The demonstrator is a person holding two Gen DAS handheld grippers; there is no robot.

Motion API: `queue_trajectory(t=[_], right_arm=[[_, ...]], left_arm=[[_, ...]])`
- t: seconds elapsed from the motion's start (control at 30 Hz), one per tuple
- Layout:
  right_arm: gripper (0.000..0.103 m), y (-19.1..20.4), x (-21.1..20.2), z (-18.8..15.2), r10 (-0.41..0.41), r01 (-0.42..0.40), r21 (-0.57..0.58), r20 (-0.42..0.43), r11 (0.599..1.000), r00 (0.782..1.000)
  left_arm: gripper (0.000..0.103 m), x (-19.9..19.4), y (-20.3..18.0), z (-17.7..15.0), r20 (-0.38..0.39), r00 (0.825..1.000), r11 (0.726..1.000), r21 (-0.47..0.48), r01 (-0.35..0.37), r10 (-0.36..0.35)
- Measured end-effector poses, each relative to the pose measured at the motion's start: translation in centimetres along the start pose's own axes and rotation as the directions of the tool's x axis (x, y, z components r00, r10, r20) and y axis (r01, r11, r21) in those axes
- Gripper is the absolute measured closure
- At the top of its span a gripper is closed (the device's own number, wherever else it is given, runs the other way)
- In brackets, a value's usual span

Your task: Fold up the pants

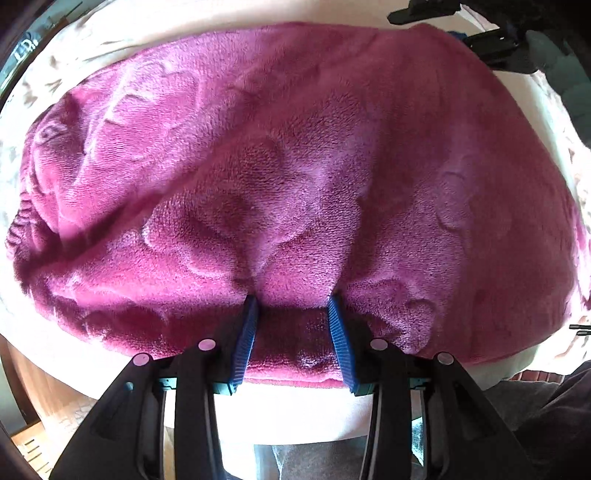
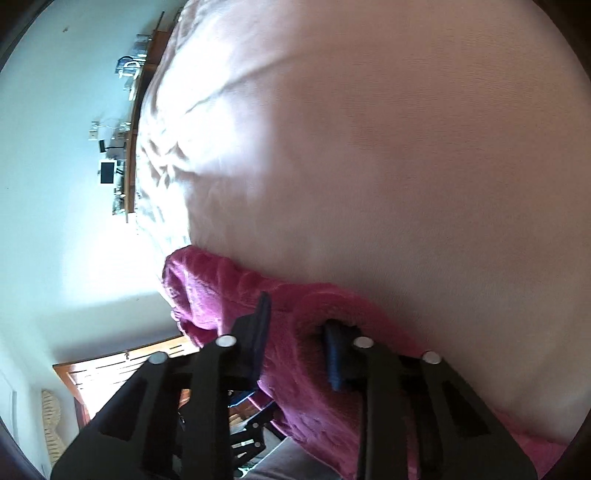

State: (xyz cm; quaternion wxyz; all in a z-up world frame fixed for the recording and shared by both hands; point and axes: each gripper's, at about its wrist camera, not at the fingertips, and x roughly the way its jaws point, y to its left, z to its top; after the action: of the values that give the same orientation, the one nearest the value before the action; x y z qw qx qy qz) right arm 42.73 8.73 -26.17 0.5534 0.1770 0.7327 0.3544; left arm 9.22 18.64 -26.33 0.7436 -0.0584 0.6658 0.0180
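The magenta fleece pants (image 1: 280,155) lie spread across the pale bed sheet (image 1: 155,29) and fill most of the left wrist view. My left gripper (image 1: 295,306) points down at their near edge, and its blue pads (image 1: 248,332) pinch a raised fold of the fleece. In the right wrist view a bunched edge of the pants (image 2: 295,332) runs between the fingers of my right gripper (image 2: 299,338), whose dark blue pads (image 2: 334,354) are sunk into the cloth and shut on it. The right gripper's black fingers (image 1: 491,42) also show at the pants' far right corner.
The pale sheet (image 2: 369,147) stretches far beyond the pants, crumpled towards the wooden headboard (image 2: 135,122). A light wall (image 2: 55,184) carries small fittings. Wooden floor (image 1: 40,398) lies off the bed's near edge. The person's grey trouser legs (image 1: 306,461) stand close to it.
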Motion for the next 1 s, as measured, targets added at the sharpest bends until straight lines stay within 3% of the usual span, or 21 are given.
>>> queue_trajectory(t=[0.13, 0.27, 0.4, 0.57, 0.63, 0.8, 1.0], right_arm=[[0.089, 0.0, 0.2, 0.4, -0.056, 0.055, 0.021, 0.011, 0.998, 0.998], [0.089, 0.4, 0.6, 0.2, -0.126, 0.127, -0.021, 0.024, 0.992, 0.992], [0.089, 0.4, 0.0, -0.3, -0.119, 0.12, -0.029, 0.02, 0.992, 0.993], [0.075, 1.3, -2.0, -1.8, -0.13, 0.136, -0.106, 0.063, 0.985, 0.99], [0.061, 0.9, -4.0, -2.2, -0.141, 0.152, -0.082, 0.127, 0.985, 0.982], [0.06, 1.4, -7.3, -3.7, -0.175, 0.191, -0.043, 0.243, 0.981, 0.954], [0.06, 6.1, -3.0, -8.3, -0.208, 0.237, -0.156, 0.179, 0.959, 0.962]], left_arm=[[0.063, 0.3, 0.1, 0.2, -0.01, 1.0, 1.0, 0.02, -0.004, 0.004], [0.063, 0.3, 0.2, 0.7, -0.017, 1.0, 1.0, 0.004, 0.019, -0.019], [0.063, -2.0, 1.9, 1.5, 0.033, 0.998, 0.997, -0.051, 0.05, -0.048], [0.063, -4.8, 6.0, 3.1, 0.13, 0.991, 0.993, -0.111, 0.031, -0.016], [0.063, -4.9, 8.4, 4.0, 0.144, 0.989, 0.989, -0.148, 0.002, 0.019], [0.063, -3.8, 14.1, 6.9, 0.146, 0.983, 0.973, -0.214, -0.083, 0.116], [0.063, -1.9, 16.4, 9.3, 0.124, 0.986, 0.983, -0.159, -0.089, 0.109]])
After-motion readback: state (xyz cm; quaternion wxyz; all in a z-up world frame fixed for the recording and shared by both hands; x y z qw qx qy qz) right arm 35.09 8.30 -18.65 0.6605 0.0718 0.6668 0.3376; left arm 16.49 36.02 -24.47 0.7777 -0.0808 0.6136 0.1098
